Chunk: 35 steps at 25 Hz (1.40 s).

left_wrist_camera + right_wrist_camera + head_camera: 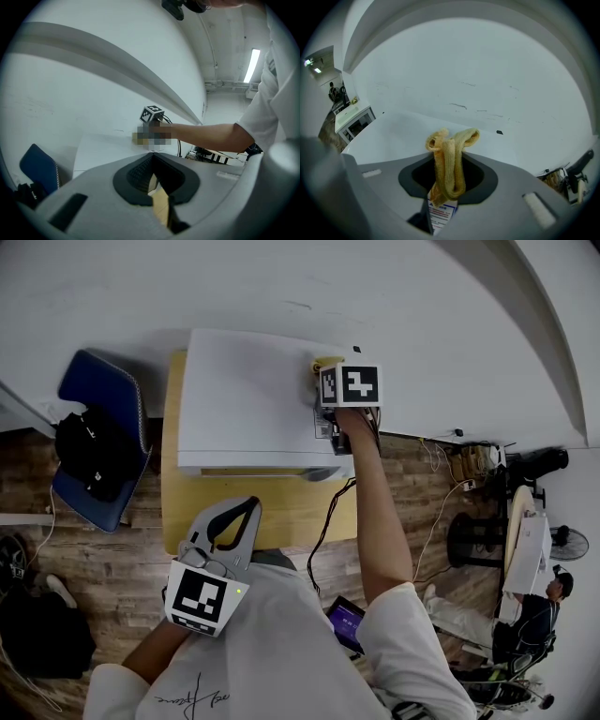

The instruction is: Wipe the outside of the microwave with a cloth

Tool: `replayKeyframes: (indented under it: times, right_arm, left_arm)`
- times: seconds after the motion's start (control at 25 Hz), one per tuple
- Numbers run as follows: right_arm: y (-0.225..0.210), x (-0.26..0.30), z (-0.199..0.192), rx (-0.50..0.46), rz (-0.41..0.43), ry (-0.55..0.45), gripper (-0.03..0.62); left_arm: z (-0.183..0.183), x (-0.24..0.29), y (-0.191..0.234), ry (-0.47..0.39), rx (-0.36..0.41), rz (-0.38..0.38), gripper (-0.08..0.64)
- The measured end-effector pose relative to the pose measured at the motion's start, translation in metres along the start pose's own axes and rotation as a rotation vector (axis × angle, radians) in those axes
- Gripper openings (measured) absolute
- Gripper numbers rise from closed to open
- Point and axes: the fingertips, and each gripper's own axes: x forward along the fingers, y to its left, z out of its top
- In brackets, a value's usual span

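Note:
The white microwave (248, 399) stands on a wooden table (272, 517); its flat top also shows in the left gripper view (101, 147) and the right gripper view (389, 136). My right gripper (323, 373) is over the top's far right corner, shut on a folded yellow cloth (325, 362). In the right gripper view the cloth (450, 159) stands bunched between the jaws of the right gripper (449, 183), just above the white top. My left gripper (251, 505) hangs near the table's front edge, apart from the microwave. Its jaws are shut, with nothing between them, in the left gripper view too (157, 187).
A blue chair (98, 390) with a black bag stands left of the table. A black cable (328, 521) runs down from the right gripper past the table's right edge. A white wall rises behind the microwave. Furniture, a fan (569, 543) and a person (539, 610) are far right.

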Motion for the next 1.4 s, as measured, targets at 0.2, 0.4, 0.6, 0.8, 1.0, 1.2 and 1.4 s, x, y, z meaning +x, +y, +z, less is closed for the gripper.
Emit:
replayKeyframes:
  times: [0.2, 0.4, 0.6, 0.8, 1.0, 1.2, 1.4]
  right_arm:
    - [0.026, 0.001, 0.006, 0.005, 0.051, -0.017, 0.114]
    - [0.069, 0.005, 0.018, -0.047, 0.105, -0.026, 0.114]
    - [0.111, 0.01, 0.031, -0.096, 0.156, -0.034, 0.114]
    - [0.134, 0.013, 0.037, -0.125, 0.184, -0.033, 0.114]
    - [0.145, 0.015, 0.041, -0.127, 0.213, -0.034, 0.114]
    - [0.162, 0.018, 0.047, -0.146, 0.239, -0.041, 0.114]
    - [0.182, 0.019, 0.053, -0.178, 0.262, -0.048, 0.114]
  left_arm:
    - [0.0, -0.006, 0.002, -0.006, -0.002, 0.015, -0.009]
    - [-0.002, -0.011, 0.003, -0.004, -0.007, 0.028, -0.009]
    - [0.0, -0.018, 0.009, -0.027, -0.012, 0.057, -0.009]
    - [0.001, -0.024, 0.014, -0.037, -0.02, 0.085, -0.009]
    - [0.002, -0.029, 0.018, -0.044, -0.027, 0.109, -0.009]
    - [-0.002, -0.032, 0.023, -0.031, -0.038, 0.134, -0.009]
    - [0.003, -0.036, 0.027, -0.057, -0.039, 0.16, -0.009]
